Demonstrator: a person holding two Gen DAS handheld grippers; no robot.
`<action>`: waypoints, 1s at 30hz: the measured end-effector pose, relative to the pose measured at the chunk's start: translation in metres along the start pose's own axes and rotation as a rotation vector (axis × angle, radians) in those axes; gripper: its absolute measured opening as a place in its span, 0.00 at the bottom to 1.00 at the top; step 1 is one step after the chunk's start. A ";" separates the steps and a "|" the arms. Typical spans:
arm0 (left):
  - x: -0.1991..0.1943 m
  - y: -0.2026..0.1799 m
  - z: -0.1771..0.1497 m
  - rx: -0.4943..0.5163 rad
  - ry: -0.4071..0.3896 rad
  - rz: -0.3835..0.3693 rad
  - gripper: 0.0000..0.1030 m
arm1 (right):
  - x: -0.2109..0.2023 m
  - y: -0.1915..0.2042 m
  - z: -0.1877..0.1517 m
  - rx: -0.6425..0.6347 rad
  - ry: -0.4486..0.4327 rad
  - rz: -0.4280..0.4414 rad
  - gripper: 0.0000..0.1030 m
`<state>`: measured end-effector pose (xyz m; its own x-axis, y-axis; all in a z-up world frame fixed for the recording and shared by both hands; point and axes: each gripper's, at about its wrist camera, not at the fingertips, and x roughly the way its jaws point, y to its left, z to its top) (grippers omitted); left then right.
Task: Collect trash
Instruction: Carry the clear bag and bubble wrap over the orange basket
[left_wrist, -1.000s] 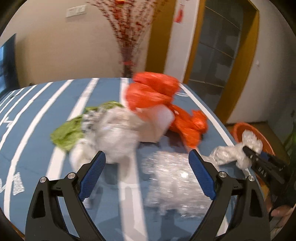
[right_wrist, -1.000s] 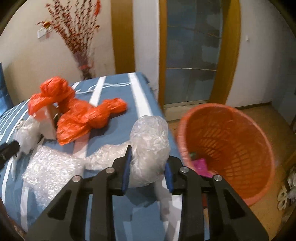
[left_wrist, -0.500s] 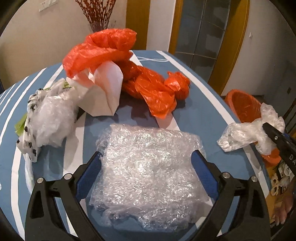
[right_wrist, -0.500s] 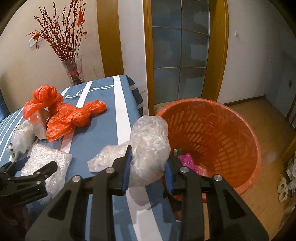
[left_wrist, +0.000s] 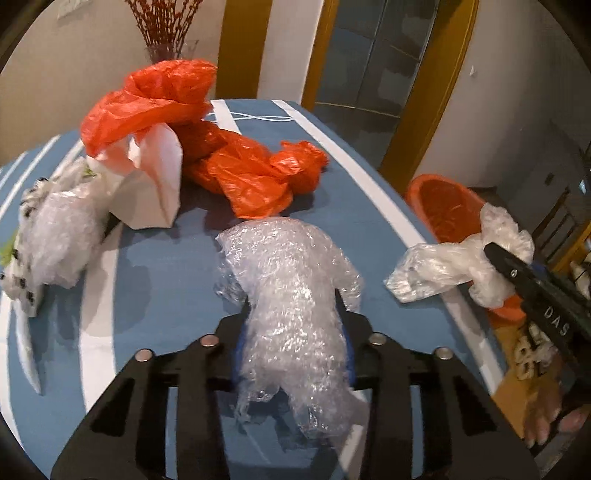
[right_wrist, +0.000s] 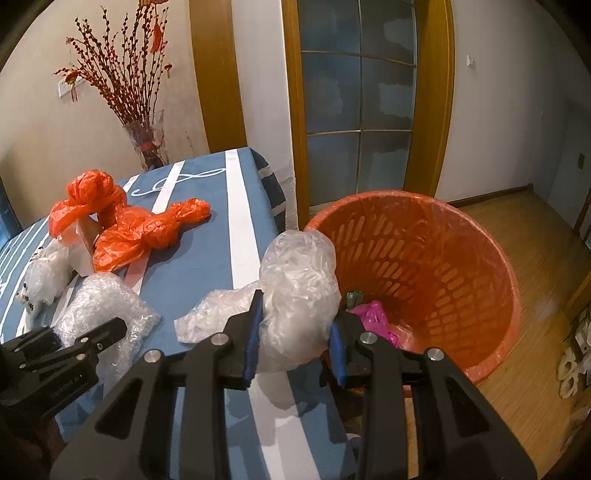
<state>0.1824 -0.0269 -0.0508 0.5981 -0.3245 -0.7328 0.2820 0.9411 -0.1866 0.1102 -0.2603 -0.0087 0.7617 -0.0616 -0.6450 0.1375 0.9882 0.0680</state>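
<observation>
A sheet of bubble wrap (left_wrist: 288, 266) lies on the blue striped tablecloth (left_wrist: 166, 258), bunched up between the blue pads of my left gripper (left_wrist: 293, 317). Its jaws are closing and press on the wrap. My right gripper (right_wrist: 297, 310) is shut on a crumpled clear plastic bag (right_wrist: 299, 266), held at the table's right edge beside the orange basket (right_wrist: 424, 258) on the floor. In the left wrist view the same bag (left_wrist: 436, 269) hangs from the right gripper (left_wrist: 495, 254) in front of the basket (left_wrist: 443, 206).
Orange plastic bags (left_wrist: 236, 173), a white paper bag (left_wrist: 147, 192) and a clear dotted bag (left_wrist: 55, 236) lie further back on the table. A vase of red branches (right_wrist: 147, 147) stands behind it. Pink trash (right_wrist: 373, 317) lies in the basket. Wooden floor lies to the right.
The left gripper came forward and down over the bubble wrap, then its wide jaws closed and bunched the sheet. The right gripper with its bag shifted a little toward the basket.
</observation>
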 end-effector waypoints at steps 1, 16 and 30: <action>0.001 -0.001 0.001 -0.005 -0.001 -0.010 0.33 | -0.001 -0.001 0.000 0.002 -0.003 -0.001 0.30; -0.006 -0.066 0.030 0.083 -0.058 -0.126 0.32 | -0.016 -0.055 0.009 0.094 -0.060 -0.081 0.31; 0.014 -0.128 0.051 0.147 -0.060 -0.201 0.32 | -0.015 -0.131 0.016 0.221 -0.098 -0.214 0.31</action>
<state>0.1928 -0.1569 -0.0036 0.5608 -0.5131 -0.6498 0.5035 0.8344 -0.2243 0.0909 -0.3911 0.0044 0.7564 -0.2887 -0.5870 0.4274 0.8974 0.1093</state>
